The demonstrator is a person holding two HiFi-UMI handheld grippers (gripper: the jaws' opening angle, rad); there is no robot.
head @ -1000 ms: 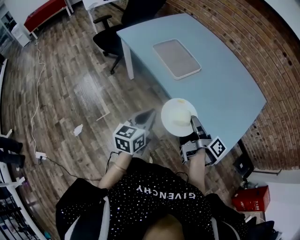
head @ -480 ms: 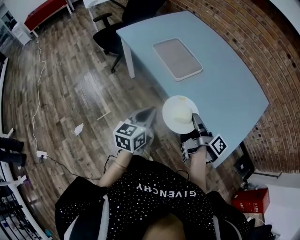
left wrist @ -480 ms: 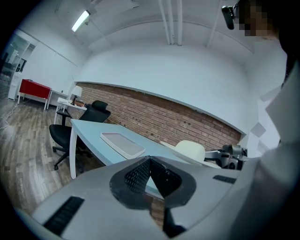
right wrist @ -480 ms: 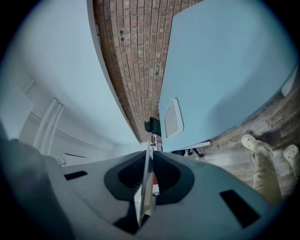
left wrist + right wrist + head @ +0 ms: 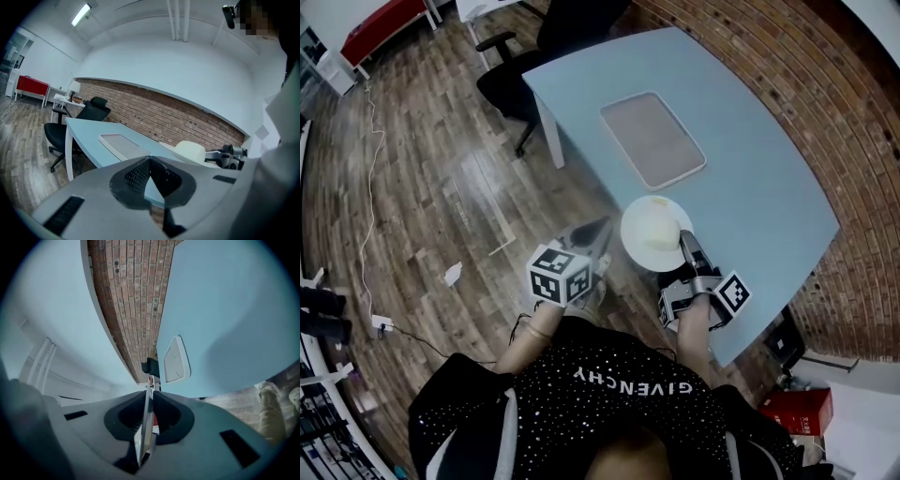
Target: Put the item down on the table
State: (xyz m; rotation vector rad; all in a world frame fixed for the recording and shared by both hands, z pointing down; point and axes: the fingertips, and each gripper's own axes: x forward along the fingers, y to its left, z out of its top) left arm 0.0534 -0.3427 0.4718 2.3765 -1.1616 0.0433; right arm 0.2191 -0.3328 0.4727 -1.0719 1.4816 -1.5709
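white plate [image 5: 654,232] is pinched by its rim in the right hand-held gripper [image 5: 687,246] over the near edge of the bench [image 5: 750,178], so move it further in, keep it flat, then let go; the left hand-held gripper [image 5: 592,232] is closed on nothing.

White round plate [image 5: 656,232], pale mound on top, face-up, rim pinched in rt claw [image 5: 685,240] over worktop [image 5: 750,169] near edge.
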